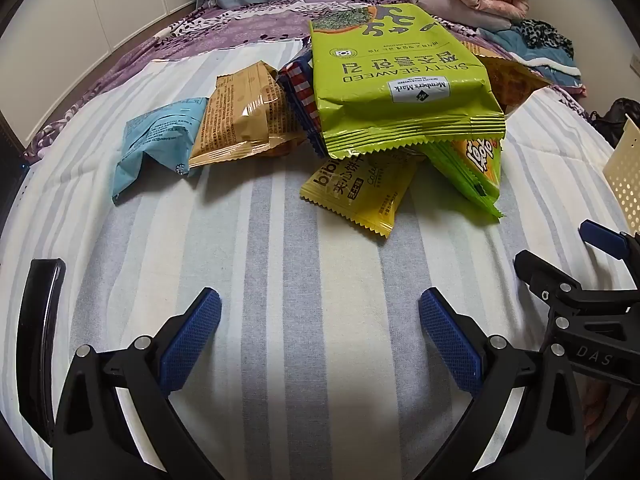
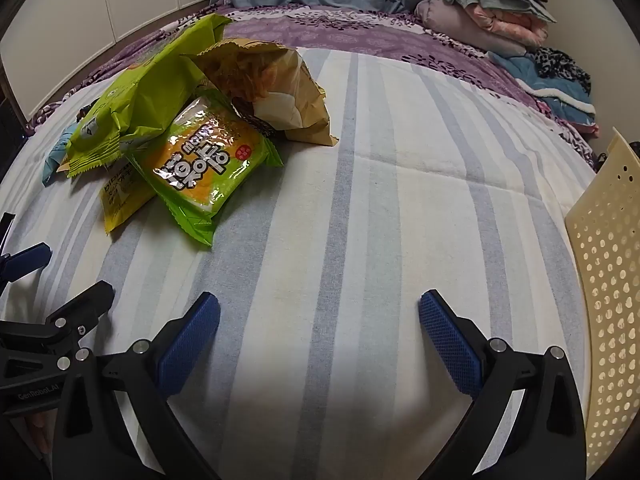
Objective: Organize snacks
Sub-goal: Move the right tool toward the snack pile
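Your left hand-held gripper (image 1: 320,344) hangs over the striped sheet (image 1: 280,240) of the bed with its blue pads spread wide and nothing between them. Your right hand-held gripper (image 2: 320,344) is the same: jaws wide apart, empty, angled down at bare sheet.

The snacks lie in one loose heap ahead of you on the bed. From the left wrist view, a large green seaweed bag (image 1: 400,88) lies on top, printed side up and upside down to you. Under its near edge pokes a small yellow biscuit packet (image 1: 356,196), and beside that a green and orange snack bag (image 1: 476,168). To the left of the heap a tan packet (image 1: 244,116) overlaps a light blue packet (image 1: 156,140), and a red and blue checked packet (image 1: 300,88) is wedged between the tan one and the seaweed bag. From the right wrist view, a brown paper-look bag (image 2: 292,96) leans at the back of the heap.

A cream perforated basket (image 2: 612,300) stands at the right edge, well apart from the snacks. Folded bedding (image 2: 492,12) is stacked at the far corner.
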A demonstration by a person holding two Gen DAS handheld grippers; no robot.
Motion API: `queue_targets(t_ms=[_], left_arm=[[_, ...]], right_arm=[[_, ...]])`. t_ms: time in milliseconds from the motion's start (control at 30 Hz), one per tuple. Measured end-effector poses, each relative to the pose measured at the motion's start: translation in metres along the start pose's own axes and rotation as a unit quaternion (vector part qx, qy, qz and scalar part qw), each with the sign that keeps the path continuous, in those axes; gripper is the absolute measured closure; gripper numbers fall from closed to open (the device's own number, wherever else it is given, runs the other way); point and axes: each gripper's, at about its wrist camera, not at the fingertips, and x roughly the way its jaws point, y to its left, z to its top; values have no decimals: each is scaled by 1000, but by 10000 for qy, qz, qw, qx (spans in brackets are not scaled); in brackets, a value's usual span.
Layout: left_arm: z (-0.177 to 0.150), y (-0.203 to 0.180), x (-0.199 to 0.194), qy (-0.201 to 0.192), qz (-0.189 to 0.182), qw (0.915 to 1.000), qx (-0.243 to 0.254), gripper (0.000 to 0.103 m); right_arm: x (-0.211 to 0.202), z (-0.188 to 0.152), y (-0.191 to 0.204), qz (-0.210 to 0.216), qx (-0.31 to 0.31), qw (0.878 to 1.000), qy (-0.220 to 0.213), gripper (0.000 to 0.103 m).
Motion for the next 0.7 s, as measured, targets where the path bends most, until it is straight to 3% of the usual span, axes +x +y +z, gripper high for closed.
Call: queue_targets(t_ms=[700], left_arm=[[0, 1, 0, -25, -63, 10000, -36, 2]], right_arm=[[0, 0, 1, 21, 15, 10000, -32, 5]])
